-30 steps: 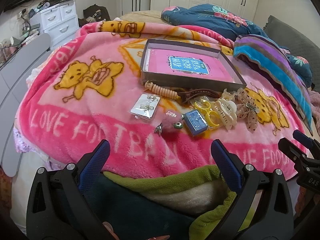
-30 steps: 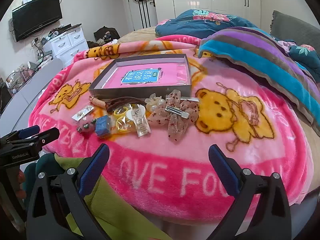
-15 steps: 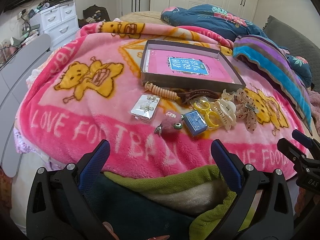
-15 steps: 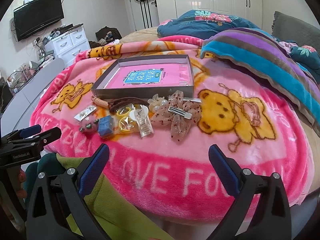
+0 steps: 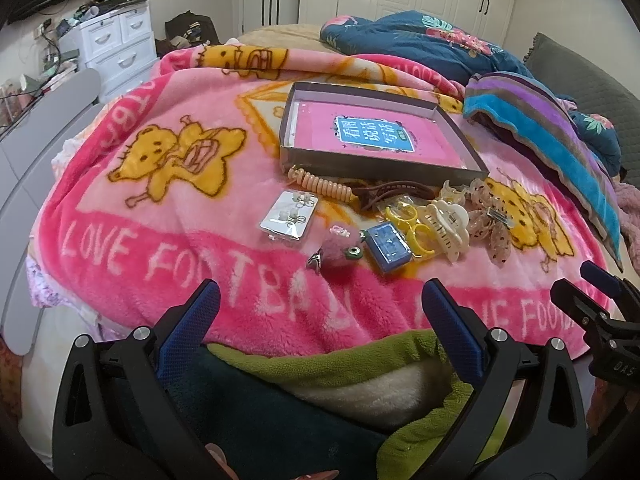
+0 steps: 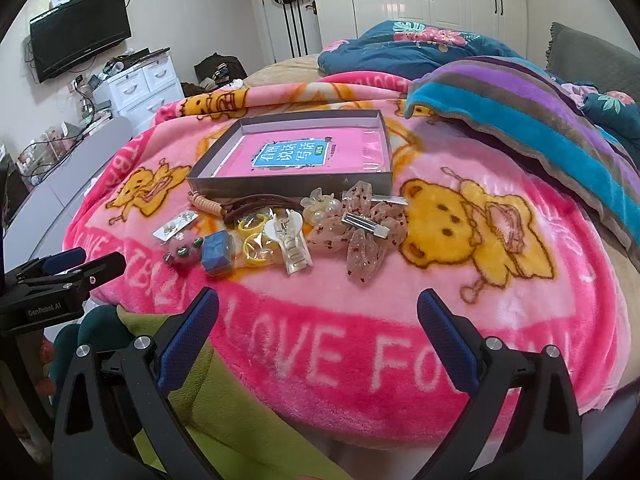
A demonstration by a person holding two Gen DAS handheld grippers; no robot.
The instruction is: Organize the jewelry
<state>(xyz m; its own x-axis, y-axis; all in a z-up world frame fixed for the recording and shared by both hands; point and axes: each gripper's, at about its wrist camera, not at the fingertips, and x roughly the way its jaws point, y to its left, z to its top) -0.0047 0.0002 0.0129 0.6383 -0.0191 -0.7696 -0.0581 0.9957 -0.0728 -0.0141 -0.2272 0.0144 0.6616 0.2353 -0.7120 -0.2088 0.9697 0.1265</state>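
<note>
A grey shallow box (image 5: pixel 376 168) (image 6: pixel 280 185) with a pink book inside lies on the pink blanket. In front of it lie hair and jewelry items: a coiled peach hair tie (image 5: pixel 320 186), a card of earrings (image 5: pixel 289 221) (image 6: pixel 176 227), a pink pom clip (image 5: pixel 340 246) (image 6: pixel 185 251), a blue box (image 5: pixel 389 247) (image 6: pixel 216 254), yellow rings (image 5: pixel 412 226) (image 6: pixel 253 236), a cream claw clip (image 5: pixel 448 226) (image 6: pixel 290 242) and a sparkly bow clip (image 5: pixel 494 224) (image 6: pixel 362 232). My left gripper (image 5: pixel 320 314) and right gripper (image 6: pixel 318 314) are open and empty, near the bed's front edge.
A striped blue-purple blanket (image 6: pixel 540 120) and dark floral quilt (image 5: pixel 420 44) lie at the back right. A green cloth (image 5: pixel 320 364) lies under the grippers. White drawers (image 5: pixel 116 44) stand at the far left.
The right gripper has moved slightly forward and left toward the items. The left gripper has barely moved.
</note>
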